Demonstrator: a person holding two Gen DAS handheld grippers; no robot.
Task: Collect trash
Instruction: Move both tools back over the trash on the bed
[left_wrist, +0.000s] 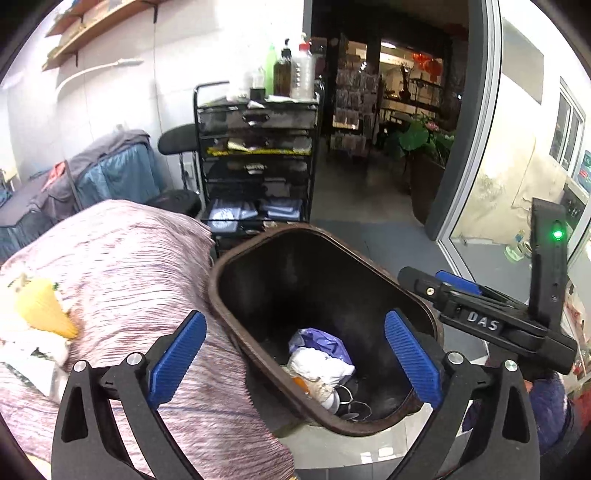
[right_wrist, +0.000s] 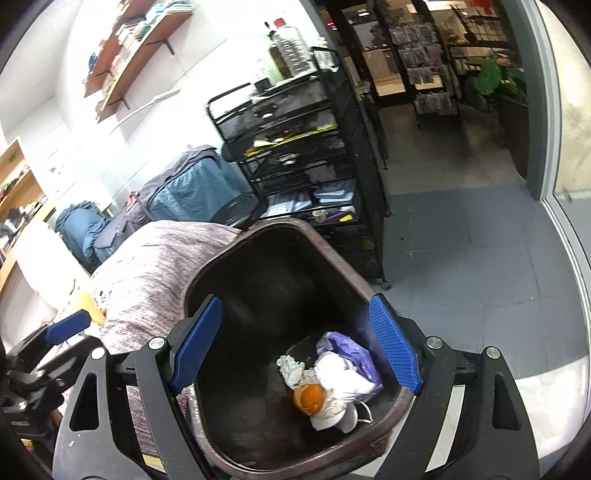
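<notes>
Both grippers hover over the dark bin, the left gripper spread wide and empty, the right gripper likewise released; the trash, crumpled paper, purple plastic and an orange scrap, lies on the bin's bottom. Judging from this, a drop-off is ending; the next move calls for seeking leftover litter, perhaps on the pink-covered table beside the bin.

Right gripper w/ jaws spread wide, empty, over dark trash bin holding crumpled paper, purple plastic, orange peel.
</notes>
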